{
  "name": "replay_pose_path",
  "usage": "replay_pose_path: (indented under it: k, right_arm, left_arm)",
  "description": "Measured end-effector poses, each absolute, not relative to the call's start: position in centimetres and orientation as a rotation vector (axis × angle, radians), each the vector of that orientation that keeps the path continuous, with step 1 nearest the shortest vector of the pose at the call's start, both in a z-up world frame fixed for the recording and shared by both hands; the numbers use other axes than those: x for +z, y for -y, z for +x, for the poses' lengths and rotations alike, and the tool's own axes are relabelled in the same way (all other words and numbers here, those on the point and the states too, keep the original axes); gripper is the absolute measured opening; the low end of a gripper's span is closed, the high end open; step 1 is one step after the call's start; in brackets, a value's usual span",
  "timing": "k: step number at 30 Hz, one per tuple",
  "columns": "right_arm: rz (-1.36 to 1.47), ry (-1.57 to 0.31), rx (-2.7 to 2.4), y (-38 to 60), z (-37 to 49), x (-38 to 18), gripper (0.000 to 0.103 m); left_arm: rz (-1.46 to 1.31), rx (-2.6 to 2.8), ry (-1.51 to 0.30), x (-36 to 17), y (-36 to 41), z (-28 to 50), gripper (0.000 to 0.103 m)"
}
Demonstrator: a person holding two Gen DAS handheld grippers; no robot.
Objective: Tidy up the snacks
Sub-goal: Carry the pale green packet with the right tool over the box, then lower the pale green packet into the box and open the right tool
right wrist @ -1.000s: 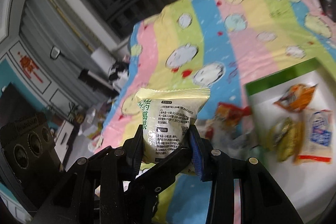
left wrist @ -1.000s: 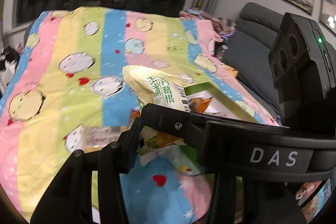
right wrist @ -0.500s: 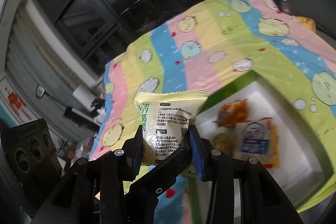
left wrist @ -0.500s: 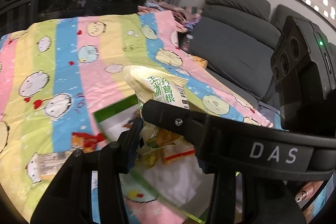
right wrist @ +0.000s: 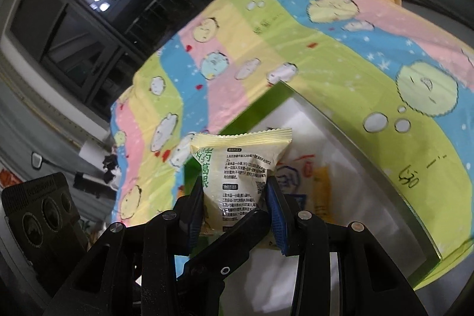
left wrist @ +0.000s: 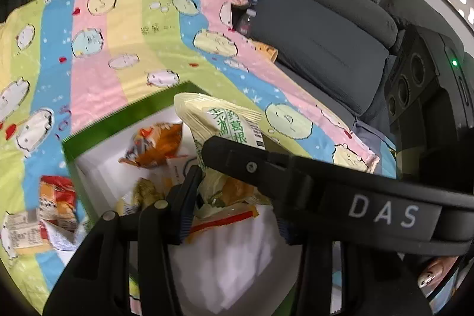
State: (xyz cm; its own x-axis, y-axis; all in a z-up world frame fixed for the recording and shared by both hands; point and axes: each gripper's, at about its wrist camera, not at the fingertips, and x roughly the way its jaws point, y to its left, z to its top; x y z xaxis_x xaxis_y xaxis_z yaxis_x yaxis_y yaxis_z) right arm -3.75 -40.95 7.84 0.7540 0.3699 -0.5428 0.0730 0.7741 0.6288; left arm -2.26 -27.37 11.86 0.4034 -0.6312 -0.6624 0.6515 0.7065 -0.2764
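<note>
On the striped cartoon-print cloth (left wrist: 124, 49) sits a green-rimmed white box (left wrist: 118, 120) holding an orange packet (left wrist: 154, 147) and other crinkly wrappers. Above the box, the right gripper (right wrist: 237, 206) has its jaws clamped on a pale-yellow snack pouch (right wrist: 240, 162), held upright. Beside the box, the left gripper (left wrist: 231, 200) shows its jaws apart.

a striped cartoon blanket (left wrist: 124, 55) lies beside a grey sofa (left wrist: 320, 28).

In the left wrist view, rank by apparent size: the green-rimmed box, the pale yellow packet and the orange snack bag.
1. green-rimmed box
2. pale yellow packet, though it is nearer the camera and partly hidden
3. orange snack bag
</note>
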Motion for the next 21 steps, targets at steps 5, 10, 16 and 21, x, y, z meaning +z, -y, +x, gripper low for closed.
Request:
replay_pose_path:
  k: [5, 10, 16, 21]
  right_arm:
    - [0.703, -0.762, 0.15, 41.8, -3.3, 6.6, 0.043]
    - [0.708, -0.809, 0.117, 42.0, -2.9, 5.8, 0.043]
    - [0.68, -0.876, 0.063, 41.8, -2.0, 4.7, 0.043]
    - [0.675, -0.896, 0.049, 41.6, -1.7, 4.3, 0.045]
  left_arm:
    - [0.015, -0.813, -0.88, 10.8, 28.2, -1.7, 0.043]
    - [-0.006, -0.824, -0.928, 9.8, 28.5, -1.1, 0.043]
    - [-0.035, -0.825, -1.018, 8.3, 28.7, -0.5, 0.044]
    - [-0.048, -0.816, -1.057, 7.9, 28.6, -0.3, 0.046]
